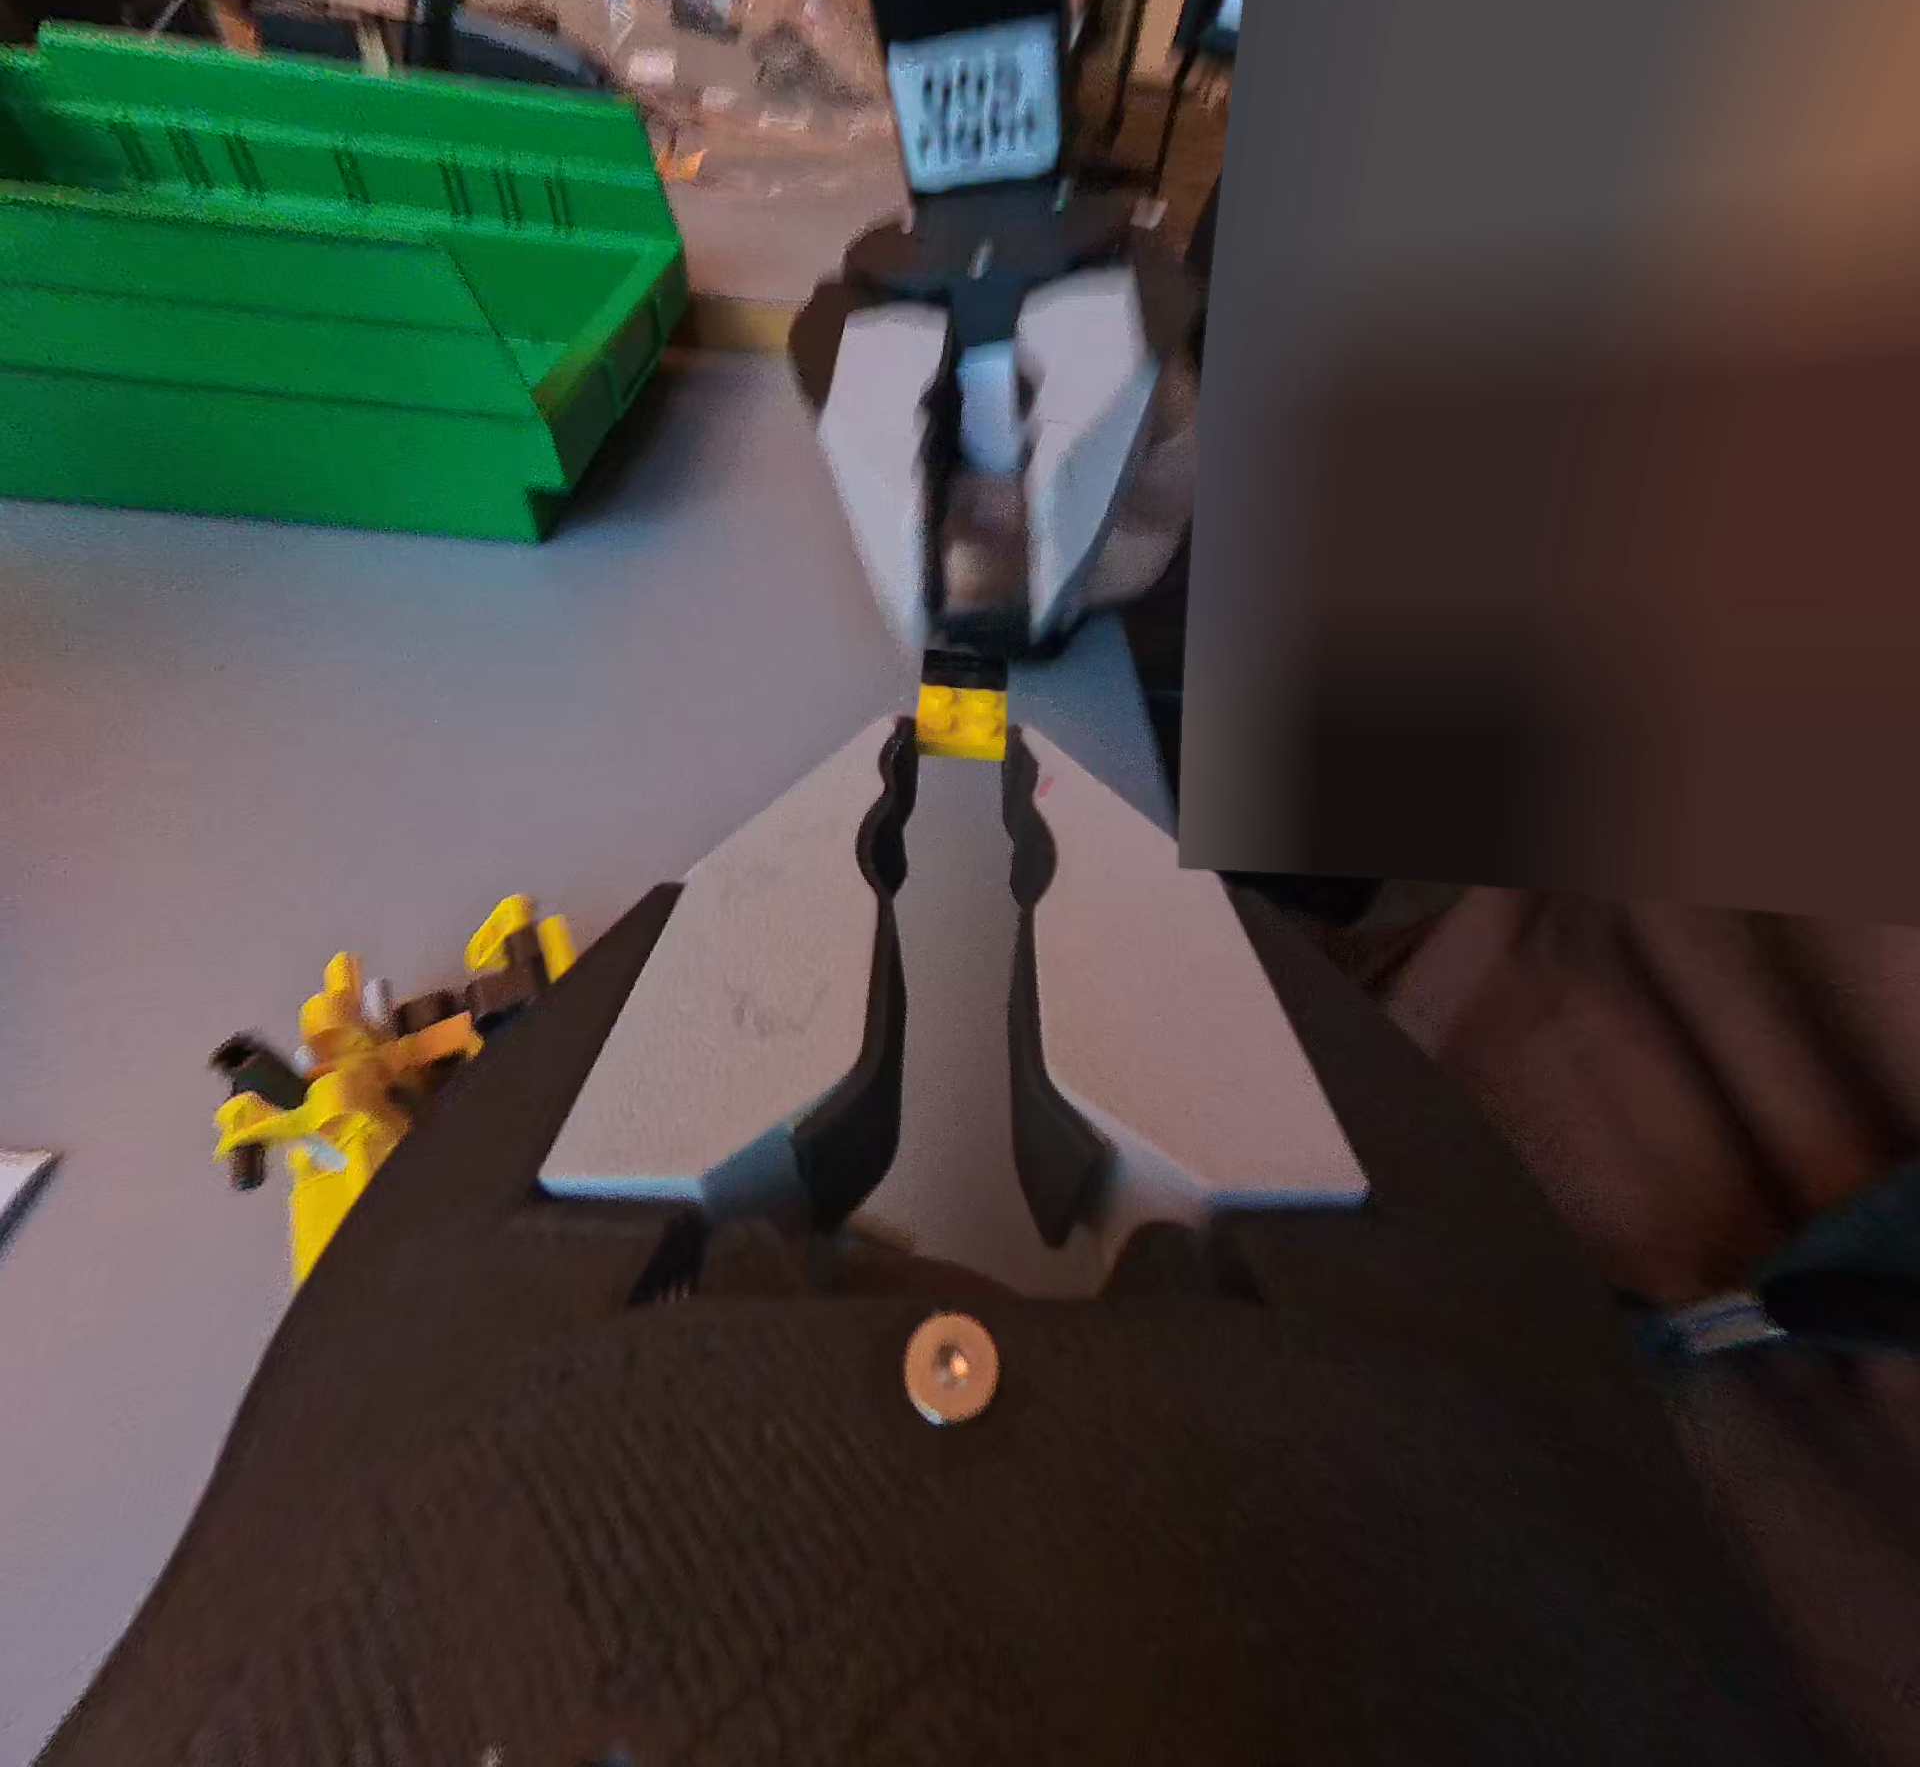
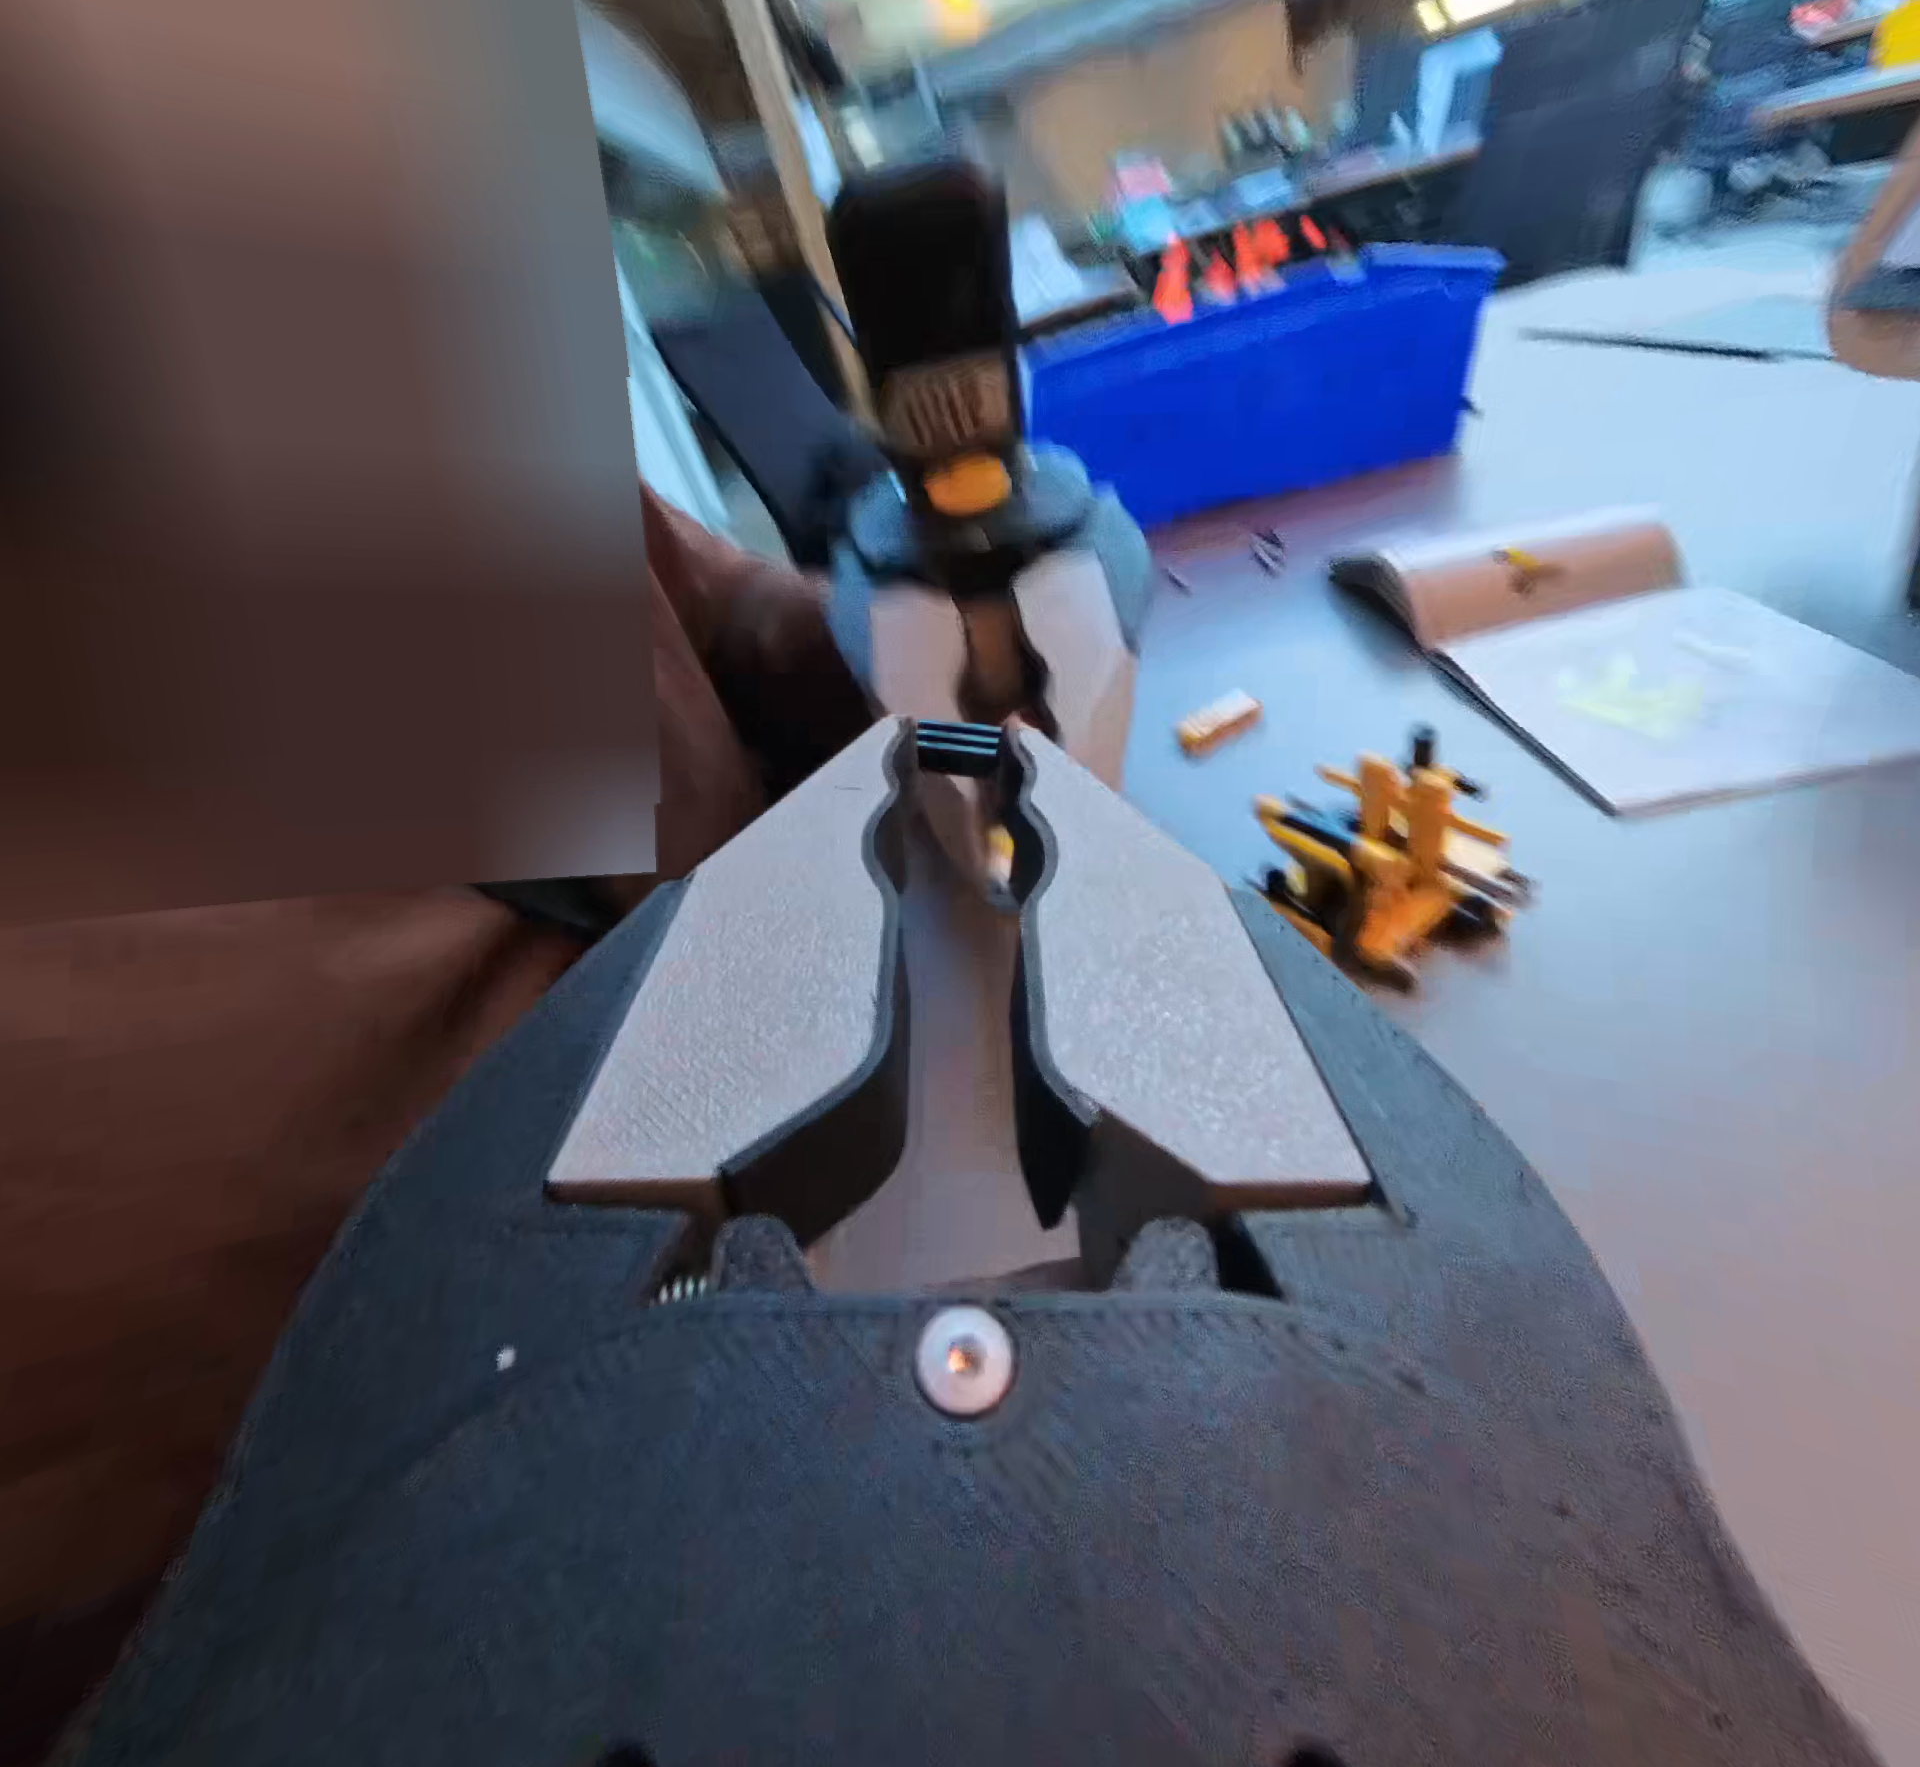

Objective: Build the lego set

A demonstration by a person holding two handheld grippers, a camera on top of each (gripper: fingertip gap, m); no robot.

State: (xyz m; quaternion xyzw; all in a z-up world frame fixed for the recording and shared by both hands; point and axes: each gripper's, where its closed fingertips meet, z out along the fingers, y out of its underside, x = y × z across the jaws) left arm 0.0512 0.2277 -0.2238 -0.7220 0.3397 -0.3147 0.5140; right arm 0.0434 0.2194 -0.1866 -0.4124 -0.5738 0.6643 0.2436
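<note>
Yellow brick (image 1: 962, 725) pinched in left gripper (image 1: 962, 741) tips, touching black piece (image 1: 964, 668) in right gripper (image 1: 977, 626).

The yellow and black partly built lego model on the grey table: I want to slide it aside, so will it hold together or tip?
The yellow and black partly built lego model looks spindly, with thin pegs sticking out, so pieces may snap off. It probably tips easily, given its upright posts.

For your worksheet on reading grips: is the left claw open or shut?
Shut. The left claw grips a yellow brick between its tips; a black piece sits against the brick's far side.
</note>
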